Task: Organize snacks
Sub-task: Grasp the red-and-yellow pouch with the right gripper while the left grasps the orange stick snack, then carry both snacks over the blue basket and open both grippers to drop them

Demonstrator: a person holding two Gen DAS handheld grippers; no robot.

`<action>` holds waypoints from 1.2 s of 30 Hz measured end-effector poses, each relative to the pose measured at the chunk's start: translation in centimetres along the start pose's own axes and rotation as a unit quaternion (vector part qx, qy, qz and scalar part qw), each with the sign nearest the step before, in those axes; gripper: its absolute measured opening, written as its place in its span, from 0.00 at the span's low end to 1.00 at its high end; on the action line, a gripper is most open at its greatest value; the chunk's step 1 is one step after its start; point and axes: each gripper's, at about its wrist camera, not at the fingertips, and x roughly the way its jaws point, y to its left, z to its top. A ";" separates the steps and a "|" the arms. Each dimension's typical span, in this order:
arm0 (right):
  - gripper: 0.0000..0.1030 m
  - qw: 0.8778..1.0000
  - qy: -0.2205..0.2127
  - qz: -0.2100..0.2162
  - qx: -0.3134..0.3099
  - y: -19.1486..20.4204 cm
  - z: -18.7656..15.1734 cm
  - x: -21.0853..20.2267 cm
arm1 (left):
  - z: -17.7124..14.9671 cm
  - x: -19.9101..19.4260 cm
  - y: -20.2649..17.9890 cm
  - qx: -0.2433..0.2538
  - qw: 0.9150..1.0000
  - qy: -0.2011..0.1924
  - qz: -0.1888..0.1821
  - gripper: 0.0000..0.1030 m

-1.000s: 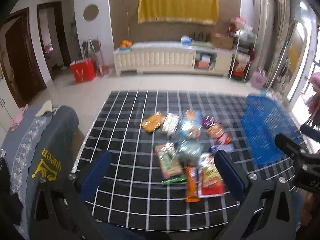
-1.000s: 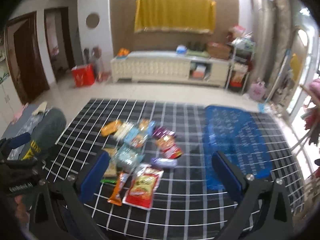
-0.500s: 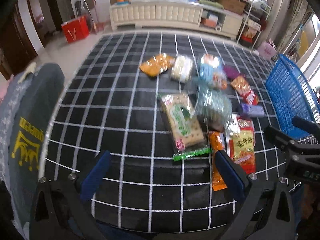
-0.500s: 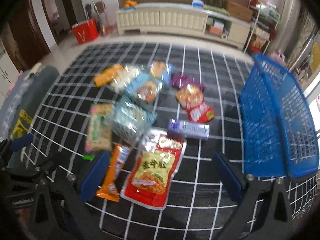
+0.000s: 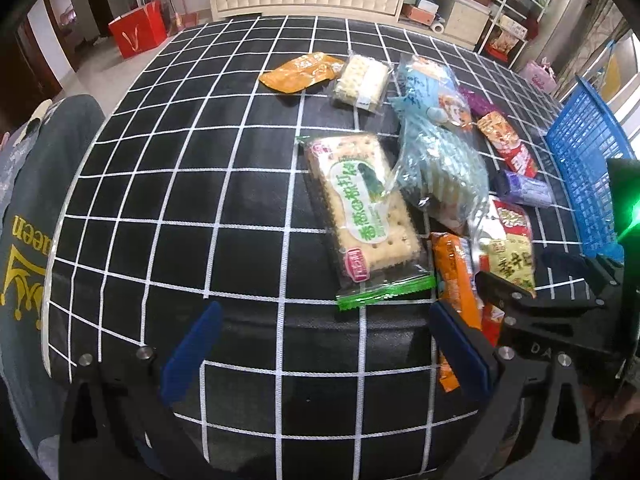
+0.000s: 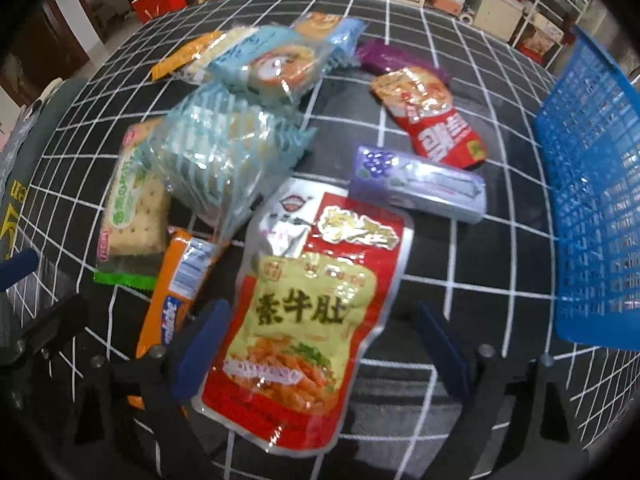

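Snack packs lie in a heap on a black checked tablecloth. My right gripper points down over a red-and-yellow pouch. The pouch lies between the jaws, which are closing, and the pads stand clear of its edges. My left gripper is open over bare cloth, just short of a green-printed cracker pack. An orange stick pack lies beside the left gripper's right finger. Behind are a pale blue wafer bag, a purple box and a red packet.
A blue plastic basket stands at the table's right side. An orange pouch and a white biscuit pack lie at the far side. A grey garment with yellow print hangs over the left edge. The left half of the cloth is bare.
Both grippers have sunk toward the table and tipped downward, so the snacks fill the views. The right gripper's fingers have drawn inward a little around the red-and-yellow pouch.
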 end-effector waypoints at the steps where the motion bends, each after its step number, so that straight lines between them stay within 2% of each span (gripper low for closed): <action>1: 0.86 1.000 -0.006 -0.002 -0.004 0.2 -0.1 -0.1 | 0.0 0.1 0.0 -0.001 1.000 0.001 0.004 0.99; 5: 0.75 1.000 -0.012 0.001 -0.018 0.7 -0.5 -0.7 | -0.3 0.0 -0.1 0.001 1.000 0.007 -0.002 0.99; 7: 0.61 1.000 -0.019 0.004 -0.025 0.7 -1.1 -1.4 | -0.4 -0.2 -0.4 0.008 1.000 0.006 -0.003 0.99; 10: 0.51 0.999 -0.028 0.006 -0.027 0.7 -2.1 -1.7 | -0.5 -0.5 -1.3 0.023 1.000 0.007 -0.010 0.99; 16: 0.45 0.999 -0.031 0.018 0.010 -2.0 -3.7 -3.1 | -0.1 -0.4 -3.5 0.046 0.999 0.014 -0.009 0.99; 25: 0.45 0.997 -0.054 0.032 0.047 -4.9 -5.2 -5.3 | 0.7 1.5 -7.1 0.082 0.996 0.039 -0.006 0.98; 26: 0.45 0.997 -0.055 0.032 0.049 -5.1 -5.2 -5.4 | 0.8 2.0 -7.3 0.082 0.996 0.046 0.000 0.90; 27: 0.45 0.997 -0.055 0.034 0.052 -5.4 -5.2 -5.2 | 0.9 2.4 -7.4 0.080 0.995 0.051 0.003 0.77; 29: 0.45 0.996 -0.053 0.040 0.057 -5.6 -5.2 -5.0 | 1.0 3.3 -7.5 0.073 0.995 0.062 0.006 0.72; 31: 0.45 0.996 -0.051 0.041 0.062 -6.0 -5.6 -5.1 | 1.0 3.7 -7.6 0.074 0.995 0.064 0.006 0.72; 32: 0.45 0.996 -0.051 0.042 0.062 -6.1 -5.6 -5.3 | 1.0 3.7 -7.7 0.077 0.995 0.064 0.006 0.68; 35: 0.45 0.996 -0.051 0.043 0.067 -6.5 -5.8 -5.3 | 0.7 3.7 -8.4 0.082 0.995 0.064 0.000 0.43; 36: 0.45 0.996 -0.049 0.044 0.068 -6.6 -5.9 -5.4 | 0.6 3.6 -8.9 0.082 0.995 0.062 0.001 0.31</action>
